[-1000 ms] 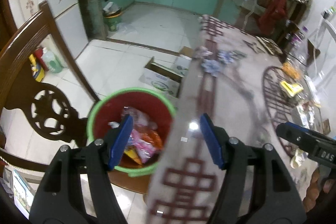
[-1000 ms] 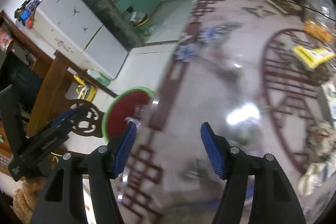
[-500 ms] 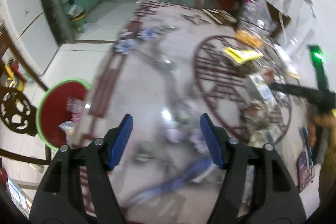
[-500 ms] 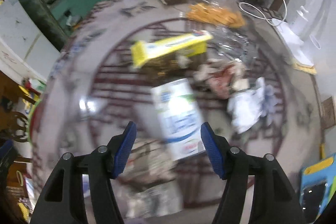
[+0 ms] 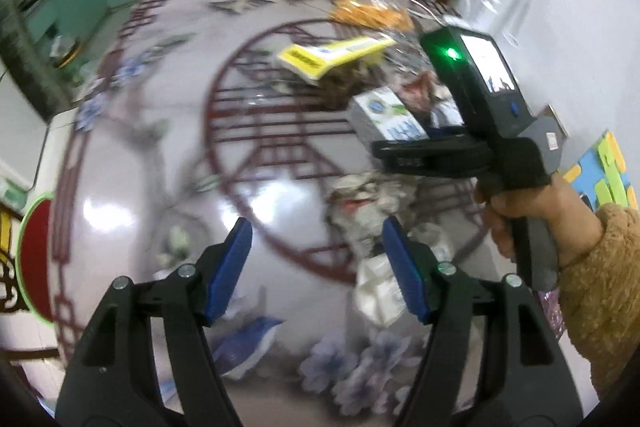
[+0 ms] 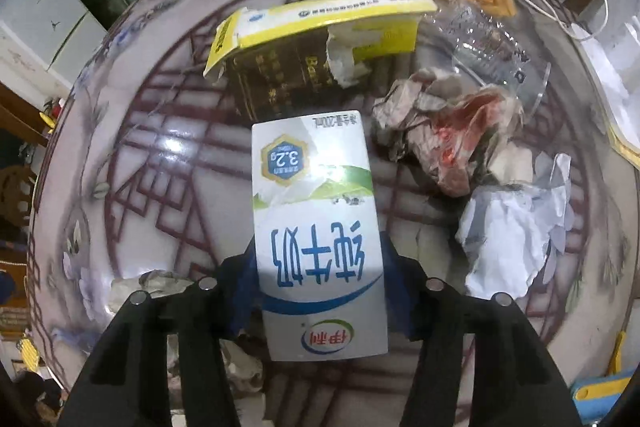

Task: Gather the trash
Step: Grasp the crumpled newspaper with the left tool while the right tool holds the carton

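My right gripper (image 6: 318, 267) has just been closing its jaws around the milk carton (image 6: 316, 227). The carton sits between the 2 blue pads (image 6: 245, 283), which lie against its long side walls; I judge the grip made or nearly made, though I cannot confirm full pressure. The carton lies flat on the table (image 6: 80, 163), printed face up, its far end pointing away from me toward the yellow box (image 6: 320, 23).

Handling, as I judge it: a small paperboard carton, light, probably empty, with smooth coated faces. The walls will buckle under a hard squeeze. Hold across the narrow width near the middle, with moderate force.

My left gripper (image 5: 316, 269) hangs open over the table, nothing between its pads, with crumpled paper (image 5: 360, 203) just beyond its tips.
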Available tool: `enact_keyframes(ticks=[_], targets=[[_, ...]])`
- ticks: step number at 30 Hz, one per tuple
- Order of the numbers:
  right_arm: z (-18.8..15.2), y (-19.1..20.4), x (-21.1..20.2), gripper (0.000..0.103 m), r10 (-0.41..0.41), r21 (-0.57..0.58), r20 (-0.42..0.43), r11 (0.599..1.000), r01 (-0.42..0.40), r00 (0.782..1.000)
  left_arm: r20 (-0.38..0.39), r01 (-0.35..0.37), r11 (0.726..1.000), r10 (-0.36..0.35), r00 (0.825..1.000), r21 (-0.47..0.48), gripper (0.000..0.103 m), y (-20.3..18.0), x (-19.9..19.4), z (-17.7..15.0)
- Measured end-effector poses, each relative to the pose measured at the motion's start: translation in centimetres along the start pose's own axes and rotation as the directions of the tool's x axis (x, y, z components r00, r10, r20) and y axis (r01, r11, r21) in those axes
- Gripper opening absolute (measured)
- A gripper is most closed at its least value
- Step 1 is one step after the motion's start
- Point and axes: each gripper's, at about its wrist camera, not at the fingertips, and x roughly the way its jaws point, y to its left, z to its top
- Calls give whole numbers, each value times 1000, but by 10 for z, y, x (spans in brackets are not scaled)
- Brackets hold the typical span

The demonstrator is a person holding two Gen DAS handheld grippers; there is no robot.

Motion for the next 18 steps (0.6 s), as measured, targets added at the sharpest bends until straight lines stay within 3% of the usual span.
enact_keyframes(ticks=[5,9,17,18], targets=[[-5,-31,-39,52,77,125,125,988,-93,989,-64,42,998,-39,997,52,65,-23,37,13],[-14,-51,-65,52,94,184,197,974,-131,976,-125,68,996,-61,990,53,65,-32,65,18],[-27,-62,-74,53,109,258,222,952,-167,969,-220,105,994,-105,970,-13,65,-30,106,19],[-27,-62,-73,53,110,264,223,950,-168,969,-217,109,994,-113,970,-34,60,-26,107,19]])
